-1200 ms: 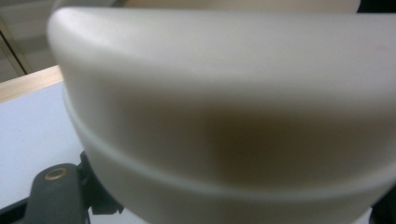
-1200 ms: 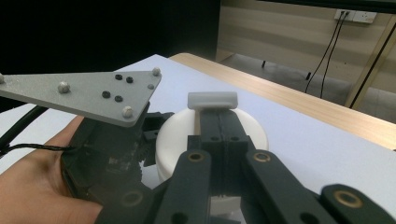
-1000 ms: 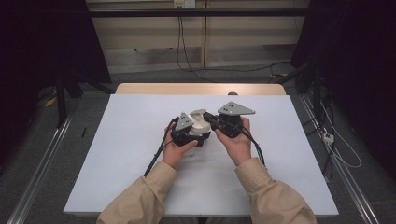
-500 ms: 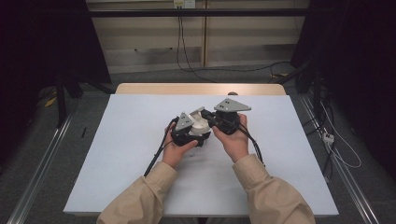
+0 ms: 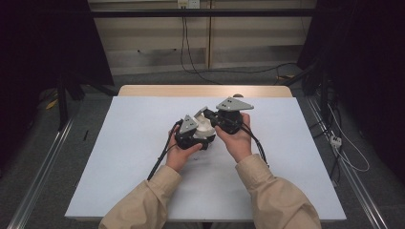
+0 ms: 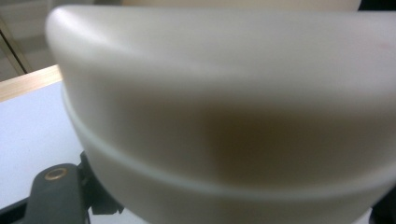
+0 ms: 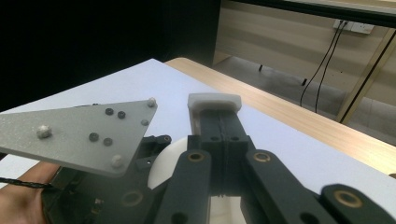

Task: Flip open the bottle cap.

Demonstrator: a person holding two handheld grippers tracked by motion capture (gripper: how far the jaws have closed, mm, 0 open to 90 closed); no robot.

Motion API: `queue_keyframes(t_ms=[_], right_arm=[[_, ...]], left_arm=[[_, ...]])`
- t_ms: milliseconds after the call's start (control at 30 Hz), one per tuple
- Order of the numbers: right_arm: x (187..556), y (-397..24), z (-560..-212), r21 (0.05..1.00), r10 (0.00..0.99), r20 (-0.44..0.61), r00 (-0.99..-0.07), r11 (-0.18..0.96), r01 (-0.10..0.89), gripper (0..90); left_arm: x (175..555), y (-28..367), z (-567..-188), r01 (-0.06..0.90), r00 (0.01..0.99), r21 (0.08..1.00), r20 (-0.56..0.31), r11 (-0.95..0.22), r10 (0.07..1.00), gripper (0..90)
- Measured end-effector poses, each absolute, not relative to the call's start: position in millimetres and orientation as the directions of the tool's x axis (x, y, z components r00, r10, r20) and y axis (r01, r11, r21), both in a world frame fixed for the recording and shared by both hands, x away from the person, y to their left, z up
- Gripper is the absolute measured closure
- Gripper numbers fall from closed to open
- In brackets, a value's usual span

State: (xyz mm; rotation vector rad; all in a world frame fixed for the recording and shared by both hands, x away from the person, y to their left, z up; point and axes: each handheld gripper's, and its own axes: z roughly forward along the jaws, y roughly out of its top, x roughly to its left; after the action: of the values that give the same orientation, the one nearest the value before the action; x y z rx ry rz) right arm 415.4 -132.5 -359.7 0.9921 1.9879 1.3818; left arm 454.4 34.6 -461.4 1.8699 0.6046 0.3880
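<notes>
In the high view, two hands hold two grippers close together above the middle of one white-topped table (image 5: pixel 119 157). The left gripper (image 5: pixel 203 136) and right gripper (image 5: pixel 212 119) meet at one pale, rounded object (image 5: pixel 205 126) (smooth, cream plastic by its look).

In the left gripper view, that object (image 6: pixel 224 116) is a curved wall with a raised band, clenched in the jaws; its long axis cannot be told.

In the right gripper view, the right gripper (image 7: pixel 215 105) has its jaws pressed together, pads touching, pointing away over the table.
</notes>
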Motion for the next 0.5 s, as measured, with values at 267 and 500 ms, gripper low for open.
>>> queue_keyframes(t_ms=[267,500], right_arm=[[421,-129,-358,0.938,0.800,-0.023,-0.600,0.225,0.265,90.0],[426,-126,-357,0.937,0.799,-0.020,-0.601,0.225,0.267,90.0]], left_arm=[[454,34,-461,0.225,0.816,0.930,-0.018,-0.289,0.577,18.6],[455,35,-461,0.224,0.816,0.930,-0.016,-0.290,0.577,18.6]])
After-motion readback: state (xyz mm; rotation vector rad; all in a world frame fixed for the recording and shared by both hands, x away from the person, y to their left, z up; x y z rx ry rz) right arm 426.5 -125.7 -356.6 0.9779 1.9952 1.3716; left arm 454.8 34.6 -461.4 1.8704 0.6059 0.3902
